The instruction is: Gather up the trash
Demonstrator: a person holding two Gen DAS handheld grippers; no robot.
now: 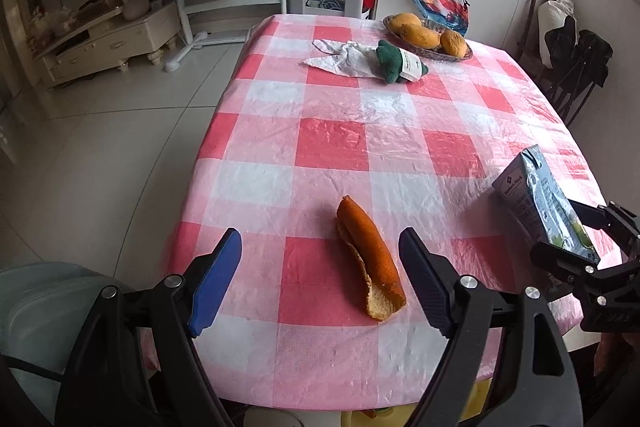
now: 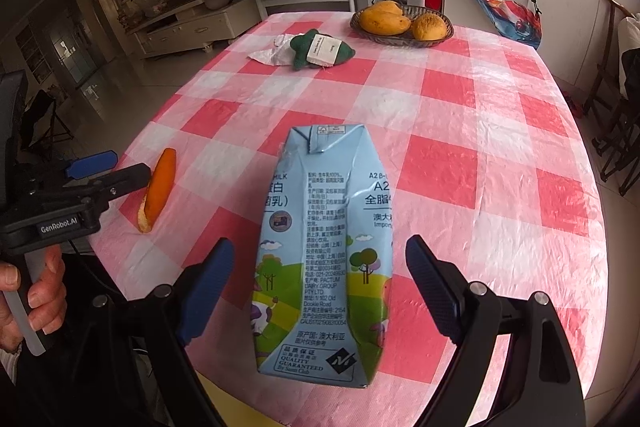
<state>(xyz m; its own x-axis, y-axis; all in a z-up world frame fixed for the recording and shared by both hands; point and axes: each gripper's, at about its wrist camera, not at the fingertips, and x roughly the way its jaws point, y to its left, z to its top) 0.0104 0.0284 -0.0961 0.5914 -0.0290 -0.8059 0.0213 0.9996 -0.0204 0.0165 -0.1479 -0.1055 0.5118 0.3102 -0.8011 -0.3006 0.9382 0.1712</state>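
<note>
1. The peel (image 1: 370, 259) lies flat on the tabletop (image 1: 400, 131) near its front edge, directly ahead of the left tongs (image 1: 320, 271) and between the lines of their two fingers, nearer the right-hand one. Its long axis runs roughly away from the tongs, tilted a little, so the fingers flank its long sides.

2. The left tongs stand wide, with nothing between the pads; they touch no part of the peel.

3. The carton (image 2: 320, 251) lies on its side by the same front edge, to the right of the peel and well apart from it. Its long axis also runs away from the right tongs (image 2: 320, 287), with its base towards them.

4. The right tongs stand wide around the carton's lower half, with a gap showing on each side, so it is not gripped.

5. Each hand is nearer its own piece: left for the peel, right for the carton. I judge both ready to close, neither having started.

6. The tabletop beyond both pieces is bare checked cloth. A tissue (image 1: 340, 57), a green toy (image 1: 396, 63) and a fruit basket (image 1: 428, 35) sit far off at the back.

7. The main risk is the front edge: a nudge towards the person could push either piece off.
</note>
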